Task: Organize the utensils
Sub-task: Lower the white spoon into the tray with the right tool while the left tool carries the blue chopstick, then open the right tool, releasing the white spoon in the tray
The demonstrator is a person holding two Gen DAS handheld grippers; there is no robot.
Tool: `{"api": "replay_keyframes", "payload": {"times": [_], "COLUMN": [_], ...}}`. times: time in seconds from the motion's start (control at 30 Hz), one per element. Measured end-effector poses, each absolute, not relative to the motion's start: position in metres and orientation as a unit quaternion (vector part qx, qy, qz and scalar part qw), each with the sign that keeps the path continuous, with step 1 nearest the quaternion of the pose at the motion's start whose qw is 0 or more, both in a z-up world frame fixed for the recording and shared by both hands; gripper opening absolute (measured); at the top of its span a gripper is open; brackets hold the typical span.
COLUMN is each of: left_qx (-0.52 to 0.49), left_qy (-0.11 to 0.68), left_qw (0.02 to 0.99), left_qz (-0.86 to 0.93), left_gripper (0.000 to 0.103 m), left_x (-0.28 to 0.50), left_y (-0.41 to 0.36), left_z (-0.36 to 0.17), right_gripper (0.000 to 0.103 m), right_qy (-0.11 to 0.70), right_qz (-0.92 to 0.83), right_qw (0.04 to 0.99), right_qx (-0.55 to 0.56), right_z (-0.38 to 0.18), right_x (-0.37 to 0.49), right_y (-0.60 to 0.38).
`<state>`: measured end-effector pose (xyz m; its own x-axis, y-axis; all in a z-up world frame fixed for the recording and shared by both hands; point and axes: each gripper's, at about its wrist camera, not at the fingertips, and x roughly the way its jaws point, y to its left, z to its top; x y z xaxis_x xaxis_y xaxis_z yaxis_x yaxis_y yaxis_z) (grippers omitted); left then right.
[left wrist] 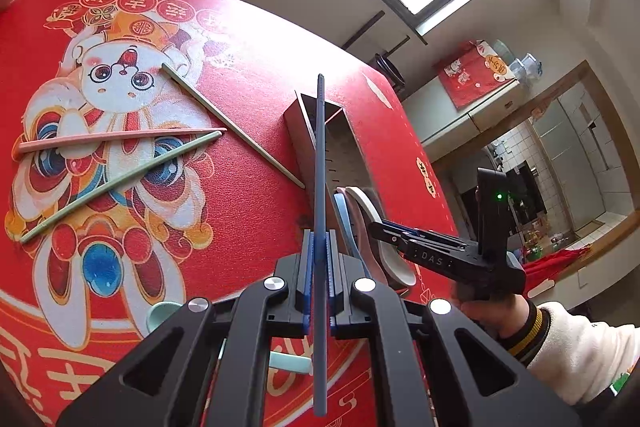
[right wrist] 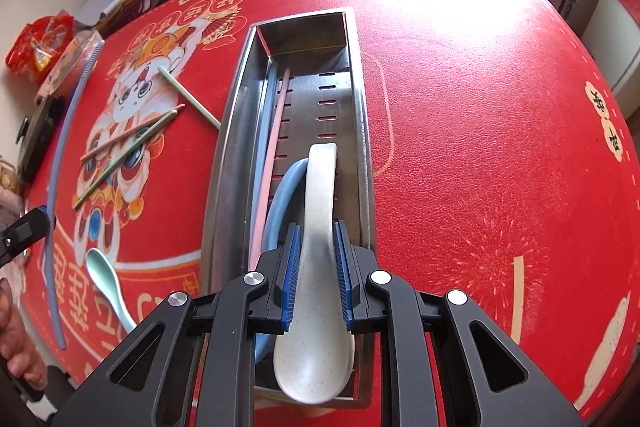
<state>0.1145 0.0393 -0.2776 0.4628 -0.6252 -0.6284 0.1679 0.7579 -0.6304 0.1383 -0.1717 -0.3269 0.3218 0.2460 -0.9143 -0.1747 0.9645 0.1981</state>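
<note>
A: While your left gripper [left wrist: 319,259] is clamped fully shut on the slate-blue chopstick [left wrist: 320,187], how does that stick look?

B: Thin, matte, standing near upright in the left wrist view, its tip at frame centre over the steel tray [left wrist: 340,143].

A: And your right gripper [right wrist: 316,259]?

B: Its jaws are narrowly parted, pads pressing both sides of a white speckled spoon [right wrist: 320,211] at lower centre of the right wrist view, handle pointing into the tray. A pink chopstick [right wrist: 272,151], another blue chopstick [right wrist: 262,147] and a blue spoon [right wrist: 286,183] lie inside.

A: Any writing?

B: "DAS" shows on the right gripper's side at lower right of the left view. The red mat [right wrist: 460,147] carries Chinese characters I can't read.

A: What else?

B: On the mat, left of the tray: two green chopsticks [left wrist: 120,183], a pink one [left wrist: 116,139], and a mint spoon [right wrist: 108,283]. Nothing blocks the tray's mouth.
</note>
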Motion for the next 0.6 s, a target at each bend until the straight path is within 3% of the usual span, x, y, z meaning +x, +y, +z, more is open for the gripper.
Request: {"api": "replay_keyframes", "payload": {"times": [0.6], "left_qx": [-0.244], "left_qy": [0.464], "left_qw": [0.822], "left_qz": [-0.222], "left_gripper": [0.006], "left_x": [0.121], "left_y": [-0.011], "left_z": [-0.275], "right_gripper": [0.019], "right_qy": [0.549], "right_qz": [0.185], "right_qw": [0.812], "right_qx": [0.066], "right_z": [-0.309], "right_x": [0.141], "right_y": [-0.197]}}
